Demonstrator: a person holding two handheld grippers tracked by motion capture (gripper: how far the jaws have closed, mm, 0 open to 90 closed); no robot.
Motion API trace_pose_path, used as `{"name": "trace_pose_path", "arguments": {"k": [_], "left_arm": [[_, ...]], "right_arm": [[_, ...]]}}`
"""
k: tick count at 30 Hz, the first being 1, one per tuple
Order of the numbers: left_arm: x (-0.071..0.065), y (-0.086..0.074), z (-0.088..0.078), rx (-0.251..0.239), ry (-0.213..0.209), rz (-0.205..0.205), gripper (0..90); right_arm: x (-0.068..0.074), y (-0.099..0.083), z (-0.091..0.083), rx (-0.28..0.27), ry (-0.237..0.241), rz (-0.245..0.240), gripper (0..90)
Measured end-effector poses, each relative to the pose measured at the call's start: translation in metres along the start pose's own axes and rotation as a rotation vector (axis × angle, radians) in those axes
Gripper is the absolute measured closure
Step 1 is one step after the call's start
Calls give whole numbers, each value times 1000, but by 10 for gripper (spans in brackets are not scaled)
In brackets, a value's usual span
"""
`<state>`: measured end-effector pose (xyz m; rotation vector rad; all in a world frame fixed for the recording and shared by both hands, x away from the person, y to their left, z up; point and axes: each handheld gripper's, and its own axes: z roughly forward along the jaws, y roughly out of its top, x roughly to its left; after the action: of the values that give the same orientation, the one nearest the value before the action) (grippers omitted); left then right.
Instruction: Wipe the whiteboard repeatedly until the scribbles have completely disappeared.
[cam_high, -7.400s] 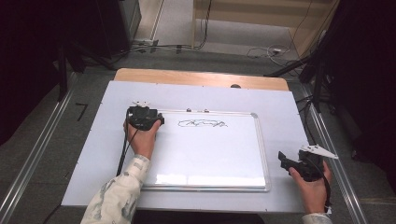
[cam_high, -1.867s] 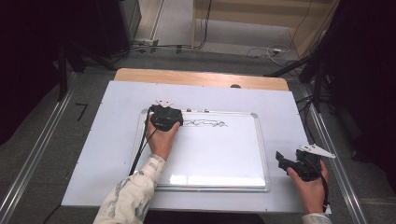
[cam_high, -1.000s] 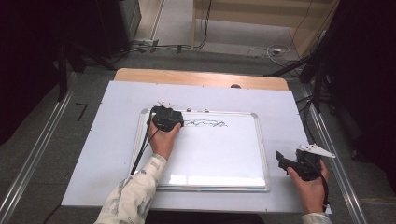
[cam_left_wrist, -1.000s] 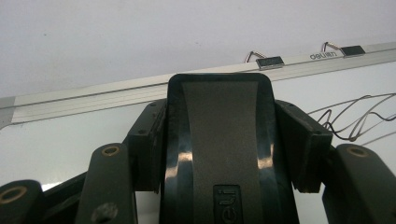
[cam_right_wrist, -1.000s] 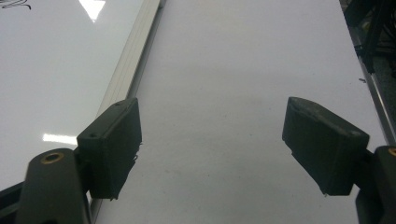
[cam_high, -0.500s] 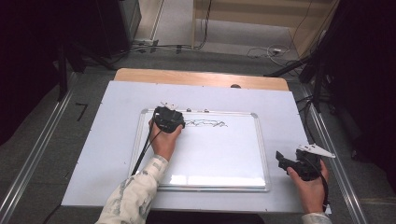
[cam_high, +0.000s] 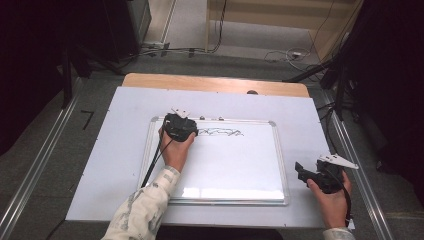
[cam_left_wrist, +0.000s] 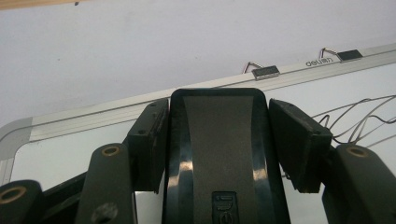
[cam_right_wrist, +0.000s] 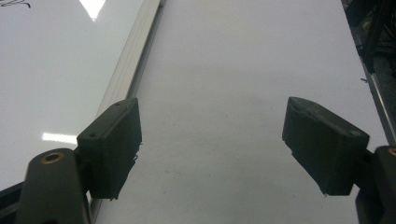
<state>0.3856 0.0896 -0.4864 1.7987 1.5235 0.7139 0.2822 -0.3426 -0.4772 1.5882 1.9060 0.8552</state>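
- Gripping a black eraser (cam_left_wrist: 219, 158), the left claw (cam_high: 179, 126) is clamped on its sides at the whiteboard's (cam_high: 235, 170) top left.
- Scribbles (cam_high: 220, 132) lie just right of the eraser, running sideways along the top edge; the left hand is far nearer them.
- Resting on the desk (cam_high: 120, 150) right of the board, the right claw (cam_right_wrist: 210, 149) stands apart, empty.

Left forearm: patterned sleeve, reaching forward from the near edge. Left hand (cam_high: 176, 150): wrapped round the left gripper (cam_high: 180, 127), jaws clamped on an eraser (cam_left_wrist: 219, 154). Right hand (cam_high: 331, 192): low at the near right, holding the right gripper (cam_high: 304, 171), jaws wide apart, nothing between them.
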Motion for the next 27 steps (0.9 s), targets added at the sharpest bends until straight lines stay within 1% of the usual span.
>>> {"name": "trace_pose_path", "arguments": {"k": [2, 6, 11, 14, 17, 19, 23, 27], "left_arm": [[-1, 0, 1, -5, 3, -2, 413], [-1, -1, 2, 0, 5, 7, 412], [-1, -1, 3, 4, 7, 9, 412], [-2, 0, 4, 10, 8, 24, 414], [-5, 1, 5, 13, 14, 49, 416], [-7, 1, 5, 11, 11, 49, 417], [-12, 2, 7, 11, 6, 61, 417], [-16, 3, 8, 7, -1, 62, 416]], "right_arm": [[0, 0, 0, -1, 1, -3, 184], [0, 0, 0, -1, 0, 1, 184], [0, 0, 0, -1, 0, 1, 184], [0, 0, 0, -3, 0, -3, 184], [0, 0, -1, -4, 1, 0, 184], [0, 0, -1, -3, -1, 2, 184], [0, 0, -1, -4, 1, 4, 184], [0, 0, -1, -3, 1, 1, 184]]}}
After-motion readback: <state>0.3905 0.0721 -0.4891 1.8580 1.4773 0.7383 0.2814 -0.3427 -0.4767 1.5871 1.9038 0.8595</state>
